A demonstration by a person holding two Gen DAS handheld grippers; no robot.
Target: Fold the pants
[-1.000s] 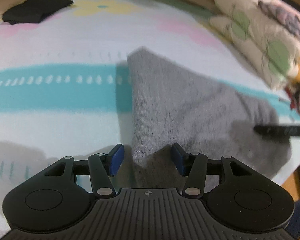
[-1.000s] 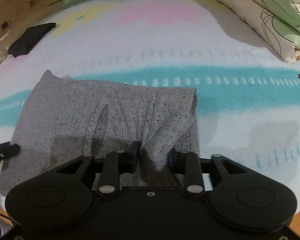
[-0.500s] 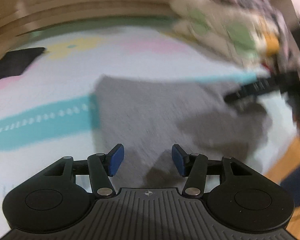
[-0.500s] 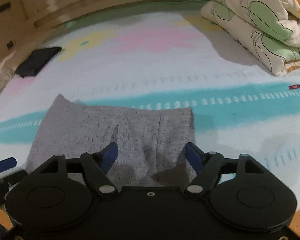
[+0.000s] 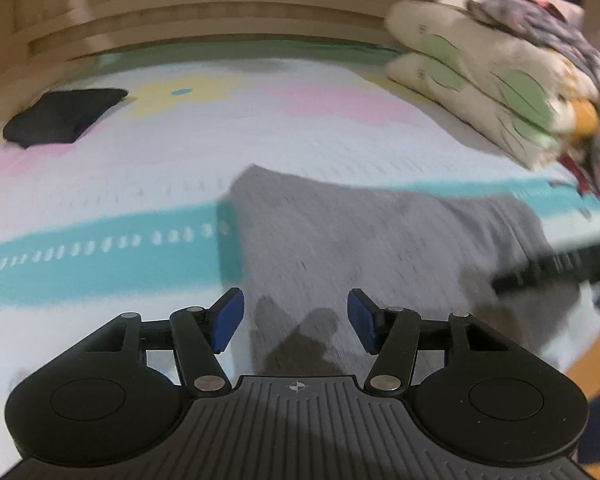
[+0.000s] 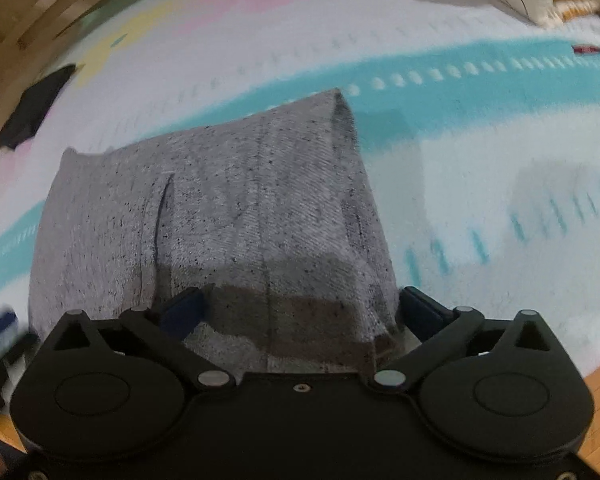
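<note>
Grey, flecked knit pants (image 6: 228, 216) lay folded into a compact rectangle on the bed (image 5: 148, 152), across its teal stripe and close to the near edge. The right hand-held gripper (image 6: 298, 312) hung low over the bundle's near end, its jaws opening wide; the cloth sat between the blue pads, but they did not seem to press on it. The left hand-held gripper (image 5: 296, 320) hovered above the other end of the pants with its jaws spreading too, nothing pinched between them.

The fabric looked soft, light and limp, so it would probably sag and lose its shape if lifted by one point. It should not slip much on the textured bedcover. Any further fold would best be taken at two corners of one short edge, pinching all layers together, since a grip on the top layer alone could peel the bundle open. A dark folded garment (image 5: 60, 116) and stacked quilts (image 5: 480, 80) lay well apart.
</note>
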